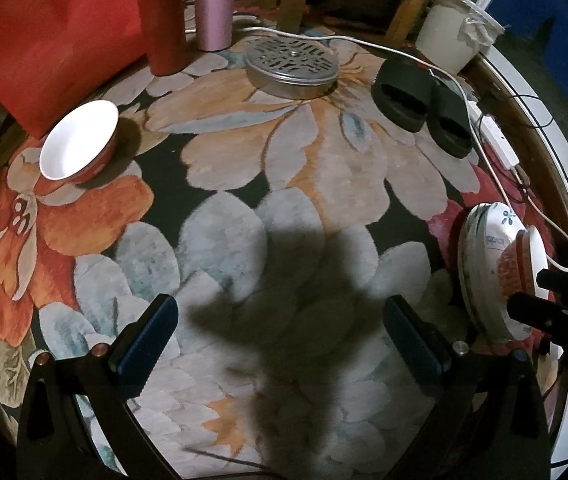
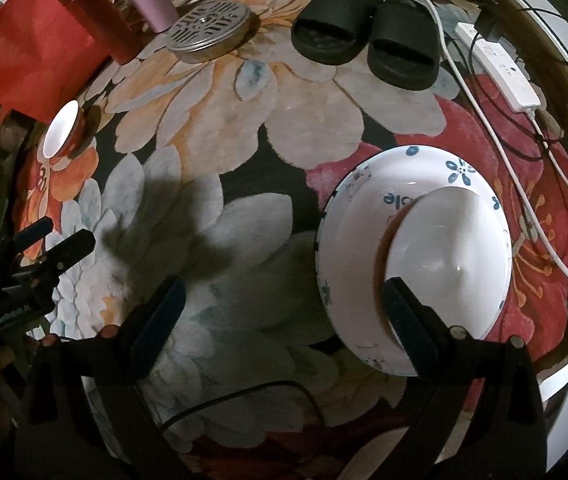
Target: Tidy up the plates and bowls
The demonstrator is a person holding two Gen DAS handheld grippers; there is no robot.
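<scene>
Floral rug [image 2: 243, 128] carries everything. Blue-flower plate [image 2: 364, 200] near its right edge, small bowl [image 2: 444, 236] stacked in it; plate lettering only partly legible, "…ble". Second red-sided bowl [image 1: 79, 144] at left edge, beside red box [image 1: 51, 36]. Left gripper [image 1: 279, 344] wide open, empty; its body reads "GenRobot.AI". Right gripper [image 2: 284, 312] wide open, one finger [image 2: 408, 320] over the small bowl's rim; contact unclear.

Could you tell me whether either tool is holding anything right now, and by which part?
Nothing is held: left tool and right tool are both open.
</scene>
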